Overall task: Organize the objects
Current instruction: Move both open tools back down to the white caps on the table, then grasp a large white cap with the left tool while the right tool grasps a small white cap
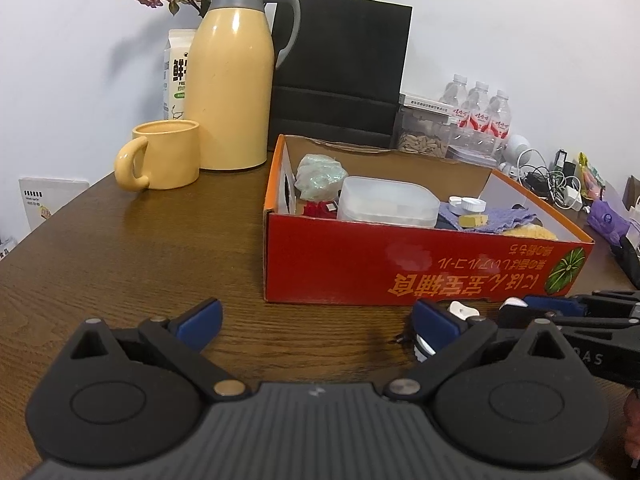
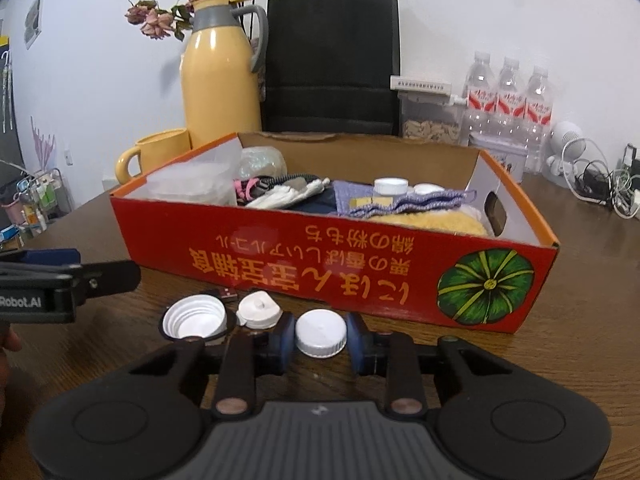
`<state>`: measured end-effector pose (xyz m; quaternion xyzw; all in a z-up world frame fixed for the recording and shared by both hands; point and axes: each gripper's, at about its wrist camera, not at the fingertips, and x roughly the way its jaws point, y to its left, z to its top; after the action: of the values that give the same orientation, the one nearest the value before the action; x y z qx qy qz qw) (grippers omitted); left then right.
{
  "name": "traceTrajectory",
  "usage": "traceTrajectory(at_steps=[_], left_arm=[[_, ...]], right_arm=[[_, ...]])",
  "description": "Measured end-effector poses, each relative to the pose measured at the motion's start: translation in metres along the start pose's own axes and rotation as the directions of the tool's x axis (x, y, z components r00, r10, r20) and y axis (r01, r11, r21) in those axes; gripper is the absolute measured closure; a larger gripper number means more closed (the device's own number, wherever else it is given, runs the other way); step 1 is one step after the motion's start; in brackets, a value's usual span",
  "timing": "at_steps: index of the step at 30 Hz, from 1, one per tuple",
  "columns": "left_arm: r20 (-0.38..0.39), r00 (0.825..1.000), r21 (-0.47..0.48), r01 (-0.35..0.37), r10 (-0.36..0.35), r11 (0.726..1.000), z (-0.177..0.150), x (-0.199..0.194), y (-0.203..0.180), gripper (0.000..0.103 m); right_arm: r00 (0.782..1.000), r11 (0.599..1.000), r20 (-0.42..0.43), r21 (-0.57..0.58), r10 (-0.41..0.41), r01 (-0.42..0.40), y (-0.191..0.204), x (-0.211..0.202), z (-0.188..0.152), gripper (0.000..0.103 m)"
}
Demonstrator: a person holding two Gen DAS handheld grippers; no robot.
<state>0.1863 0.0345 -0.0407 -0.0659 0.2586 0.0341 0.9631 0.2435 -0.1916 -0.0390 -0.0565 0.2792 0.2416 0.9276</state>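
Your right gripper (image 2: 321,334) sits low on the worktop (image 2: 580,300), its fingers (image 2: 280,340) closed around a white cap (image 2: 321,333) — pads at its 9 and 3 o'clock. At the cap's 9 o'clock lie an upturned cap (image 2: 195,316) and a white lid (image 2: 259,309). The red box (image 2: 280,264) stands at 12 o'clock, already part-filled. Your left gripper (image 1: 316,318) hovers spread wide — grasping nothing
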Motion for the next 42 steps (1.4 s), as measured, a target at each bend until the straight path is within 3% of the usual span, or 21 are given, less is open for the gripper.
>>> traceTrajectory(at_steps=[11,17,26,37,40,42], left_arm=[[-0.008,1.0,-0.022,-0.026,0.026,0.999,0.0,0.001,0.004,0.0],[-0.008,1.0,-0.001,-0.023,0.023,1.0,-0.002,-0.003,-0.002,0.0],[-0.097,0.991,0.088,0.1,-0.091,0.991,-0.01,0.0,-0.041,0.0],[-0.182,0.982,0.1,0.063,-0.044,0.993,-0.005,0.037,-0.067,0.001],[-0.171,0.984,0.1,0.073,-0.055,0.992,-0.004,0.038,-0.072,0.019],[-0.162,0.985,0.11,0.071,-0.052,0.991,-0.004,0.036,-0.074,0.041]], right_arm=[[0.976,0.997,0.208,-0.022,-0.069,0.075,0.001,-0.04,-0.009,0.076],[0.971,0.997,0.23,-0.021,-0.063,0.07,-0.001,-0.049,-0.011,0.076],[0.964,0.998,0.258,-0.014,-0.062,0.068,-0.002,-0.053,-0.015,0.076],[0.956,0.999,0.29,0.022,-0.043,0.038,-0.012,-0.061,-0.015,0.076],[0.955,0.999,0.295,0.025,-0.034,0.028,-0.012,-0.062,-0.016,0.076],[0.954,0.999,0.299,0.028,-0.029,0.022,-0.012,-0.064,-0.016,0.076]])
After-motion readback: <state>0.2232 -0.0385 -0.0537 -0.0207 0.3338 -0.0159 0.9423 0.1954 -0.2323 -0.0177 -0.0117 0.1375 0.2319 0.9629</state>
